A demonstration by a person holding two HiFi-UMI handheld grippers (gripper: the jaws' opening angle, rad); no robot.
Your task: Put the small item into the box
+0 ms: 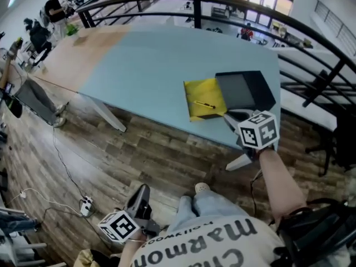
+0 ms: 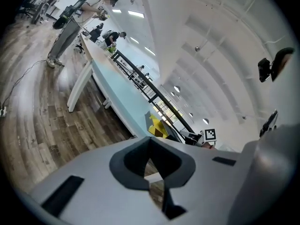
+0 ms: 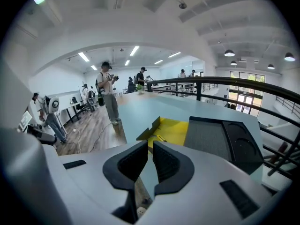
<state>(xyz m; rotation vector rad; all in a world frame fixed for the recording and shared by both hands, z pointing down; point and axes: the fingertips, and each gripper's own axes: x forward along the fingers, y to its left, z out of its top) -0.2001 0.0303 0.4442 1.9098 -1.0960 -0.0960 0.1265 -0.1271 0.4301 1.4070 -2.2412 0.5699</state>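
Pale blue worktop [image 1: 156, 71] fills the frame, and near its right end a black tray [image 1: 242, 90] sits touching a yellow box [image 1: 200, 90] lying open. Right gripper [image 3: 148, 149] hovers at the worktop's near edge just beside them, drawn narrow, almost together, nothing between. Left gripper [image 2: 150, 142] hangs low over the wooden floor [image 1: 83, 166], tips together, empty. The small item [image 1: 204, 105] lies on the yellow box.

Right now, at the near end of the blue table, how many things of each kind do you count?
Yellow box: 1
Black tray: 1
Small item, lying on the yellow box: 1
Total: 3
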